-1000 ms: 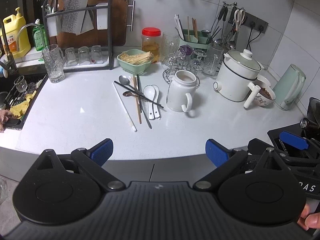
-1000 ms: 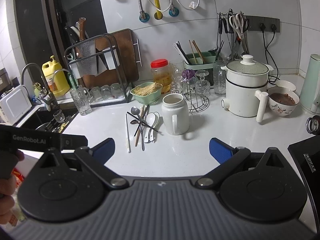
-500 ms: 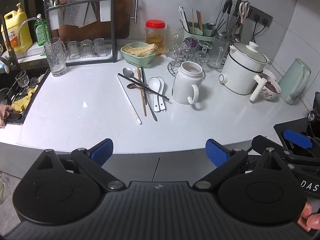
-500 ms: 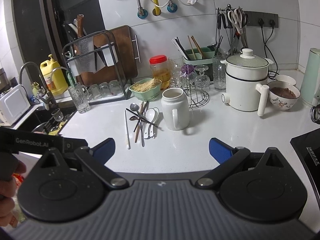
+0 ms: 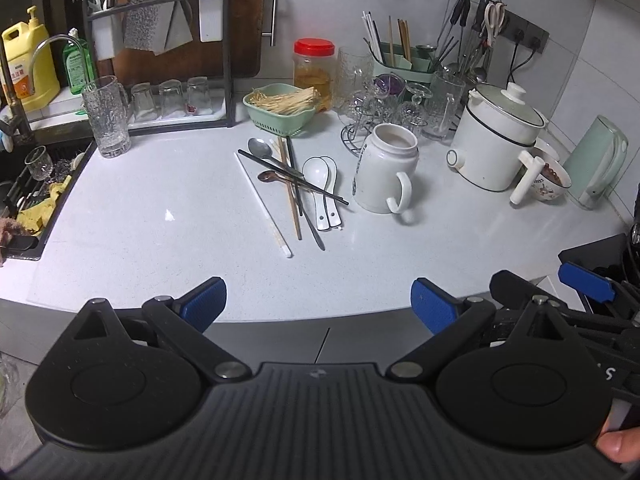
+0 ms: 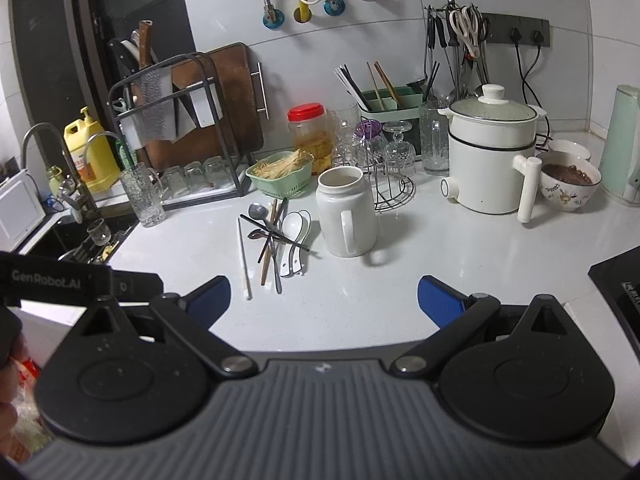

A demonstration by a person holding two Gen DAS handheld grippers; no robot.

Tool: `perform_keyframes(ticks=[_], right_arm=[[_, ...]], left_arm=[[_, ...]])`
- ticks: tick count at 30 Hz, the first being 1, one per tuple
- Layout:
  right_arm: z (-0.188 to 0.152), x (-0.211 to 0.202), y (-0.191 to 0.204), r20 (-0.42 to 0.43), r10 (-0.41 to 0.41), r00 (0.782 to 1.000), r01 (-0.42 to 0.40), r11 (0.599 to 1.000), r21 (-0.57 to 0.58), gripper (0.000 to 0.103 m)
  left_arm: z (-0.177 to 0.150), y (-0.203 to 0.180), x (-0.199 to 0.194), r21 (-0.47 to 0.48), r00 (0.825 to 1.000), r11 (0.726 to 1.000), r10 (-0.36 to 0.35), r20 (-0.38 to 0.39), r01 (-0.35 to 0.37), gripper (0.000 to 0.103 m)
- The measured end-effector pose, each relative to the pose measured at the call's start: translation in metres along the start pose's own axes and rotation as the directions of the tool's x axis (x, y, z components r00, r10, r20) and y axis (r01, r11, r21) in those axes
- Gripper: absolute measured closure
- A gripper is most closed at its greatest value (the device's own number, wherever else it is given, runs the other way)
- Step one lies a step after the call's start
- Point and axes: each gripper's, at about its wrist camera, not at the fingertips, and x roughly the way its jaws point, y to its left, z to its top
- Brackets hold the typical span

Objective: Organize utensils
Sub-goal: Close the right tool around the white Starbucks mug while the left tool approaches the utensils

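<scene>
A heap of utensils (image 5: pixel 294 184) lies on the white counter (image 5: pixel 160 216): chopsticks, a steel spoon (image 5: pixel 258 147), a brown spoon and two white ceramic spoons (image 5: pixel 320 184). The heap also shows in the right wrist view (image 6: pixel 276 236). A white jug (image 5: pixel 384 168) stands just right of it, also in the right wrist view (image 6: pixel 346 216). A green utensil holder (image 5: pixel 404 62) with chopsticks stands at the back wall. My left gripper (image 5: pixel 318 302) is open and empty at the counter's front edge. My right gripper (image 6: pixel 324 298) is open and empty, short of the heap.
A green basket (image 5: pixel 280 110), a red-lidded jar (image 5: pixel 314 68), a wire rack of glasses (image 5: pixel 384 108), a white electric pot (image 5: pixel 496 140), a bowl (image 5: pixel 550 180) and a kettle (image 5: pixel 596 160) crowd the back. A glass mug (image 5: pixel 106 116) and sink (image 5: pixel 28 196) are left. A stove (image 6: pixel 620 280) is right.
Both grippers have moved forward toward the counter; the utensils and jug appear larger and closer. Both stay open and empty.
</scene>
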Motion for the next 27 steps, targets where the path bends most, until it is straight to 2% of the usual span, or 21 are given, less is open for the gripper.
perform_keyframes(ticks=[13, 16, 27], right_arm=[[0.006, 0.036, -0.001, -0.015, -0.062, 0.998, 0.063, 0.998, 0.019, 0.002], [0.009, 0.045, -0.004, -0.017, -0.072, 0.997, 0.072, 0.997, 0.031, 0.002], [0.015, 0.082, -0.013, -0.02, -0.134, 0.991, 0.135, 0.987, 0.087, 0.002]], left_arm=[[0.029, 0.023, 0.048, -0.007, 0.999, 0.999, -0.042, -0.024, 0.042, 0.003], [0.037, 0.032, 0.059, -0.005, 0.999, 0.999, -0.043, -0.004, 0.043, 0.004], [0.063, 0.053, 0.109, -0.078, 0.994, 0.991, -0.109, 0.002, 0.109, 0.004]])
